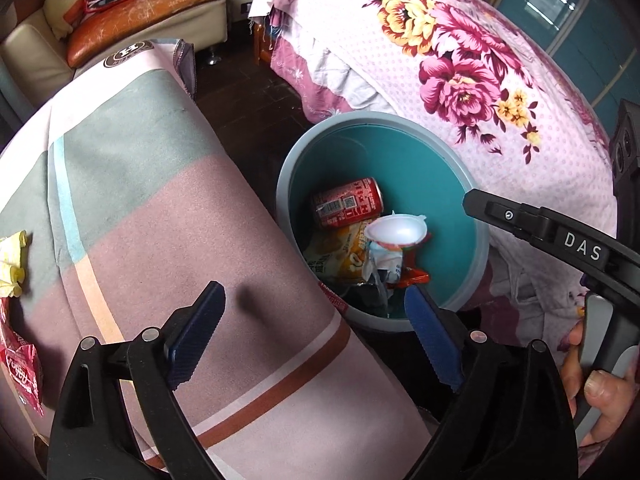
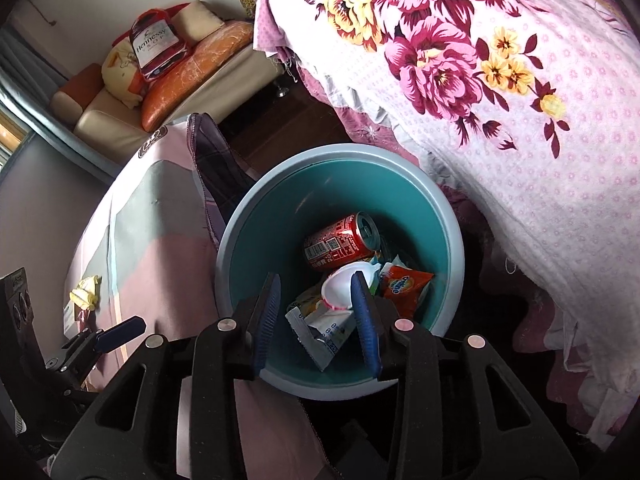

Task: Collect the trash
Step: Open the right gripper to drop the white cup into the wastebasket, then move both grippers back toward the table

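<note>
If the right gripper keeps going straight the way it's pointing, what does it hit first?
Most likely the white plastic cup on top of the trash in the teal bin. The right gripper points down into the bin with open jaws and nothing between them, though depth is hard to judge.

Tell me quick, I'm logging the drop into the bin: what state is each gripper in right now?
Left gripper: open wide, nothing between its jaws.
Right gripper: partly open above the bin, holding nothing; the white cup lies loose below.
</note>
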Demonstrator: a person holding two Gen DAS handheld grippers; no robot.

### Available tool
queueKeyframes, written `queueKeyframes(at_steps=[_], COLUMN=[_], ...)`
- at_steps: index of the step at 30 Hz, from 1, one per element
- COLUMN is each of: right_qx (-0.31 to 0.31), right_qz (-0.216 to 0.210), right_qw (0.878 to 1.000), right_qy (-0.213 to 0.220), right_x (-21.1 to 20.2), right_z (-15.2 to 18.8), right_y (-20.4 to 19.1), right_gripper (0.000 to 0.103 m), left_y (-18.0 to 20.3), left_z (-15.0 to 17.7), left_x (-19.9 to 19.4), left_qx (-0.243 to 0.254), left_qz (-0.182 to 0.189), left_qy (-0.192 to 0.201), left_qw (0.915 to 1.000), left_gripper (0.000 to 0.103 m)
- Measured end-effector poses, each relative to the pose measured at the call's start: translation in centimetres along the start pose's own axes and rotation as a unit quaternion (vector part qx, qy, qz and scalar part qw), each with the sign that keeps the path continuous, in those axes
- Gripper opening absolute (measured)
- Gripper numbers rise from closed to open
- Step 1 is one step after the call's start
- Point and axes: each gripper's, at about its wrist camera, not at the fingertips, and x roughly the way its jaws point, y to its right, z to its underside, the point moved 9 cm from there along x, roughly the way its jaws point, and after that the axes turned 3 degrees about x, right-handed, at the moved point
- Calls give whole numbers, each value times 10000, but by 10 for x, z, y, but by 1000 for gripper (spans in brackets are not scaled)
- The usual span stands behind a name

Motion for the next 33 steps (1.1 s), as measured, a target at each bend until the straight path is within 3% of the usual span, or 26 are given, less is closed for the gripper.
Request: queueKeyframes(at_steps=[4, 12, 33], right_qx=[82, 190, -464], right_qz=[38, 149, 270], right_qw=[10000, 9997, 9982], right_qy=[-41, -56, -282], right_x=[3, -5, -27], right_z=[2, 3, 46], right_y=[-1, -1, -87], right_gripper=[60, 76, 82], left_y=[-8, -17, -66], left_z=[4, 13, 52], left_x=[-3, -12, -80], left_qx=[-109, -301, -606], left_qz=[42, 237, 251], left_qy=[6, 41, 574], left_qw=[9999, 9993, 9962], left_gripper=[92, 92, 94])
